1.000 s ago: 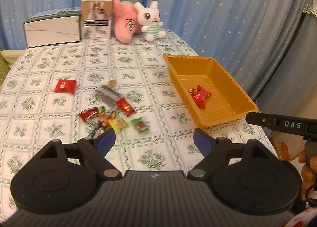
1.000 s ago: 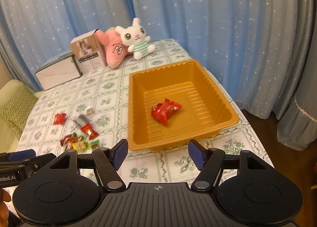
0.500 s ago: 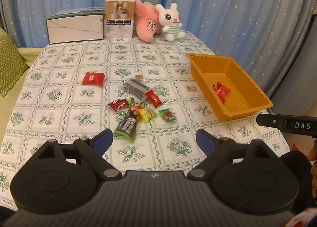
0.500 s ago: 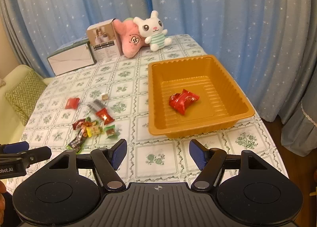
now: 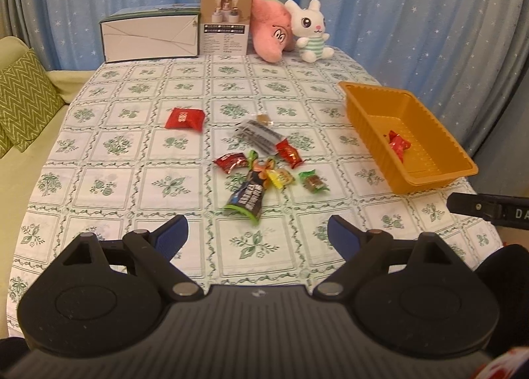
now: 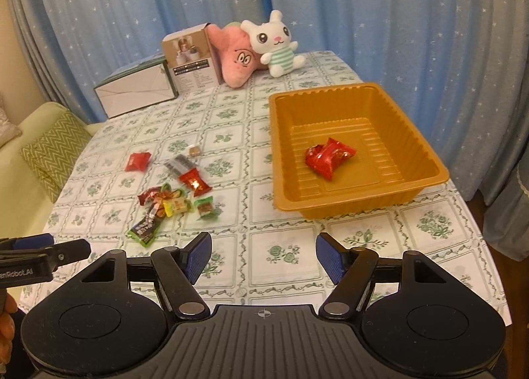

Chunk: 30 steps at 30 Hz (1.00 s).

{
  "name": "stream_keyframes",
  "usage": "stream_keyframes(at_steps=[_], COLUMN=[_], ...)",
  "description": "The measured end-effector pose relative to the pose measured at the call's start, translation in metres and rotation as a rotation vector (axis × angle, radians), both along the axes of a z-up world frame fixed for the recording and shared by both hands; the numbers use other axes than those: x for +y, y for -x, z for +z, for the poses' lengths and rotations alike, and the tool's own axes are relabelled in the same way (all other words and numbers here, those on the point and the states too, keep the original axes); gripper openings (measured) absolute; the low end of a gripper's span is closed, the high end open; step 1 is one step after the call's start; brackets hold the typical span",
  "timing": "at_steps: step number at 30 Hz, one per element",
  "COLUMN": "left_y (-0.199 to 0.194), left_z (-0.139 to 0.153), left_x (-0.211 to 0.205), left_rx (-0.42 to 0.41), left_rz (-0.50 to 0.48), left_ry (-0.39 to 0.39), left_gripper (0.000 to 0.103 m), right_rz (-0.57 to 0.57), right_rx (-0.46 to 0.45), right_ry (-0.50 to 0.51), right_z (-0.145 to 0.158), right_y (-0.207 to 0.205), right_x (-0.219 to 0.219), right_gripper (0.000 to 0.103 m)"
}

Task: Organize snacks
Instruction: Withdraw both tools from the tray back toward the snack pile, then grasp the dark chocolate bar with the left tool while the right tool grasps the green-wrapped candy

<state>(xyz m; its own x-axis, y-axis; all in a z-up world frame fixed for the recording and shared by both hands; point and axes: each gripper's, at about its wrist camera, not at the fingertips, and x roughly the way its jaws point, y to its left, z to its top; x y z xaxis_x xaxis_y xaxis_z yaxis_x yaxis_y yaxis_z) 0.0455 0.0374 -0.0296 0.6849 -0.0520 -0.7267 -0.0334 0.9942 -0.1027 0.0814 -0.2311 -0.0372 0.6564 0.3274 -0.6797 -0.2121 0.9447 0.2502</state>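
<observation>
Both grippers have pulled back from the table since the earlier frames, so more cloth and the whole snack pile now show ahead of each; nothing on the table has shifted; left gripper (image 5: 258,233) has its jaws spread wide with nothing between them, right gripper (image 6: 263,255) likewise spread and empty, both hanging over the near edge of the table (image 5: 139,194) and touching no snack; progress looks early: one red wrapped snack (image 6: 329,157) lies alone in the orange tray (image 6: 347,205), which sits ahead and right of the left jaws and straight ahead, slightly right, of the right jaws; everything else is left to sort; loose pile ahead of the left jaws, near centre: dark green-edged packet (image 5: 246,197) closest, then a dark red packet (image 5: 230,162), a yellow candy (image 5: 281,177), a green candy (image 5: 314,182), a red-gold candy (image 5: 290,155), a clear striped wrapper (image 5: 261,136) and a small brown cube (image 5: 263,119) farther out; a red square packet (image 5: 184,118) lies apart, ahead-left of the left jaws; same pile sits ahead-left of the right jaws; judged next: left gripper reaches for the closest packet, since it faces the pile; plush toys and boxes at the far edge look unrelated; roughly eight pieces remaining, one done.
</observation>
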Motion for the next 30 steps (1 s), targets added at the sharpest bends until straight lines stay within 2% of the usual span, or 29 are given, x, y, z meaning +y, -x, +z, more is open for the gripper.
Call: stream_keyframes(at_steps=[8,19,26,30], left_y=[-0.014,-0.049,-0.082,-0.101], left_z=[-0.011,-0.030,-0.050,-0.062], left_x=[0.006,0.016,0.019,0.017], left_rx=[0.016,0.052,0.075,0.090], left_rz=[-0.016,-0.046,-0.118,-0.148], left_ry=[-0.042,-0.051,-0.072,-0.080], left_gripper=[0.083,0.077,0.066,0.052], right_rz=[0.027,0.097,0.128,0.125], right_rx=[0.017,0.054,0.058,0.072], right_ry=[0.000,-0.010,-0.016,-0.010], right_z=[-0.014,-0.041,-0.058,-0.068], right_y=[-0.003,-0.026,-0.047,-0.059], right_x=[0.013,0.049,0.071,0.079], right_gripper=[0.070,0.070,0.069,0.068])
